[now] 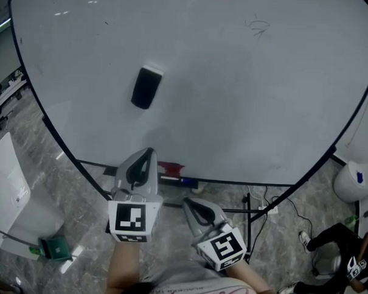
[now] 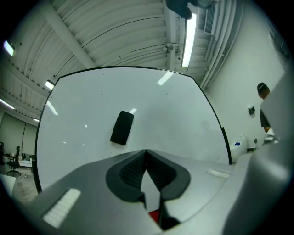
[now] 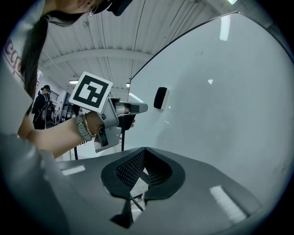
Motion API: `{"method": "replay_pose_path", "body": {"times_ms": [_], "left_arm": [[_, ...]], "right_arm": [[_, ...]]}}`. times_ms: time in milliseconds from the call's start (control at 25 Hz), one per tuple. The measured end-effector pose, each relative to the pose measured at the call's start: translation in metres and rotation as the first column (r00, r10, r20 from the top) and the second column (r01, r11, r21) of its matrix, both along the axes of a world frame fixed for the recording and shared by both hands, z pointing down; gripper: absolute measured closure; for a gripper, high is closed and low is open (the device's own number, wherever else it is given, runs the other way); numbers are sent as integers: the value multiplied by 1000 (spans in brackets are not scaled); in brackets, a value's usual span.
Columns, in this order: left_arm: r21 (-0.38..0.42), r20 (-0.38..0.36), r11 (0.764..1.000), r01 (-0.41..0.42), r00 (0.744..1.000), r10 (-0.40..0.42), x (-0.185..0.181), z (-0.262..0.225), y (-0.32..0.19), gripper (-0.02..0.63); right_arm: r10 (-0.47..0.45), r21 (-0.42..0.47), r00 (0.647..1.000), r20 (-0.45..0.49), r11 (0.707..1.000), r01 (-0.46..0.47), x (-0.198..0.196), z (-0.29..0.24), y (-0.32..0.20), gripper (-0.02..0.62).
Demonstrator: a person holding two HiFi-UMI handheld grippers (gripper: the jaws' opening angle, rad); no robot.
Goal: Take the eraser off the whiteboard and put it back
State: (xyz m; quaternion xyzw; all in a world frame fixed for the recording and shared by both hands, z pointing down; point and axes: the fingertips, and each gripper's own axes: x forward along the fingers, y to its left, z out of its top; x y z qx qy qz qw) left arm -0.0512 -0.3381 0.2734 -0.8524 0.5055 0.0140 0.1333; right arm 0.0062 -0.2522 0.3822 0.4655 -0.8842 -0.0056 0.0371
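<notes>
Here the eraser [image 1: 146, 88] sits tilted on the whiteboard [image 1: 247, 85], upper left of the head view, well apart from the left gripper [image 1: 148, 153] and right gripper [image 1: 189, 202], both closed and empty. It looks light and stiff-backed, probably magnet-held. Best to pinch its long sides and pull straight off.

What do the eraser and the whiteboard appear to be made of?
Eraser: dark and matte, likely plastic or felt, with a paler strip at its top edge; too small to be sure. Whiteboard: smooth, glossy white panel, since ceiling lights reflect on it, in a thin dark frame, perhaps metal.
</notes>
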Motion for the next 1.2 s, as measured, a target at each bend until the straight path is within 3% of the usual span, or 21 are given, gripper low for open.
{"method": "replay_pose_path", "body": {"times_ms": [720,1200], "left_arm": [[-180,-47,979,-92,995,85,16,84,32,606],[-208,-64,972,-110,993,99,23,96,43,606]], "right_arm": [[12,73,1000,-3,997,-12,1,-26,-19,595],[3,66,1000,-19,998,-1,1,-24,-17,595]]}}
